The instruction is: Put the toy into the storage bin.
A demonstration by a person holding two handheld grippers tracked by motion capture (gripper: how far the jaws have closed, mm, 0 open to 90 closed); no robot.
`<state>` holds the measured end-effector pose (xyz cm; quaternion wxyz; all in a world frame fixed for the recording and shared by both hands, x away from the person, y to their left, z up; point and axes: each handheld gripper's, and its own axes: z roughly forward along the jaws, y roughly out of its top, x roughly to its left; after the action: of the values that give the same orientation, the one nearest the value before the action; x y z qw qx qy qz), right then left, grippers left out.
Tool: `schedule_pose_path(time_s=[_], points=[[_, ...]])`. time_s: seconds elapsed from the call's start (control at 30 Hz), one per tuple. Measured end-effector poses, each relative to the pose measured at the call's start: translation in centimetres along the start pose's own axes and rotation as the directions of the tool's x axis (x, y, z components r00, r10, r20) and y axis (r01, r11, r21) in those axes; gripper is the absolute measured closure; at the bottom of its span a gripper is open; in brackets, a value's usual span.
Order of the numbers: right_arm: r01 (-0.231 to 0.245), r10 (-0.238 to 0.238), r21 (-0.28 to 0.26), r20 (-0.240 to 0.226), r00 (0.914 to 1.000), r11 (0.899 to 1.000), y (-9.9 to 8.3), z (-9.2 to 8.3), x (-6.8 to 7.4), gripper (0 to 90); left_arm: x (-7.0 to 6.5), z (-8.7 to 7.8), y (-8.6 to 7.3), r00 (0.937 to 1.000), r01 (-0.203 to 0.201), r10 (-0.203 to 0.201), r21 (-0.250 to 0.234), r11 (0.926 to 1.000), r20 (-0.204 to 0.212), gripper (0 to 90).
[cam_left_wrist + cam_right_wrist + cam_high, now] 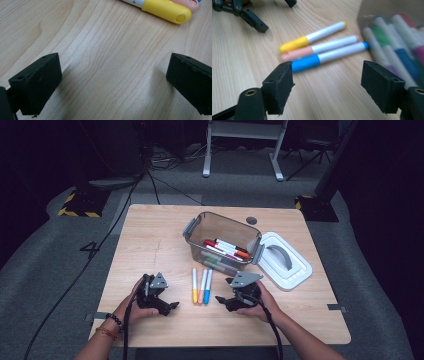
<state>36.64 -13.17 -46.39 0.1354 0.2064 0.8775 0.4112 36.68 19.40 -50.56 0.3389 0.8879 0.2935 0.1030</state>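
A light wooden table (150, 245) stands on grey carpet in a dim room, with stand legs and cables on the floor beyond it. The landmark is the clear plastic storage box with grey latches (222, 241), open at the top and holding a loose pile of coloured markers. Its white lid with grey handle (285, 261) lies flat just beside the box on the right side, which leaves the opening free for loading.

Three markers lie side by side just in front of the box, parallel and nearly touching: the yellow-capped white marker (194, 285), the pink-capped white marker (202, 286) and the blue-capped white marker (208, 285). This row keeps each barrel reachable from either flank.

The left gripper (167, 307) rests low on the table to the left of the row, jaws spread wide and holding nothing; the yellow cap lies just ahead of it in the left gripper view. The right gripper (327, 86) rests to the right of the row, jaws likewise spread and empty, aimed at the blue-capped marker. Judged from this layout, the work in hand is moving the three markers into the box, and no pick is yet made.
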Motion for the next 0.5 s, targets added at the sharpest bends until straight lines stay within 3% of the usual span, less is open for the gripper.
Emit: schedule_pose_path(time_s=[0.23,0.5], points=[[-0.006,0.006,0.006,0.005,1.0000,1.000,1.1,3.7,0.7,26.7,0.0,0.0,0.0,1.0000,-0.001,0.001,0.000,1.0000,0.000,0.6],[-0.038,0.038,0.017,0.021,0.9991,0.999,1.0,5.2,0.3,26.7,0.0,0.0,0.0,1.0000,-0.002,0.002,0.000,1.0000,0.001,0.6]])
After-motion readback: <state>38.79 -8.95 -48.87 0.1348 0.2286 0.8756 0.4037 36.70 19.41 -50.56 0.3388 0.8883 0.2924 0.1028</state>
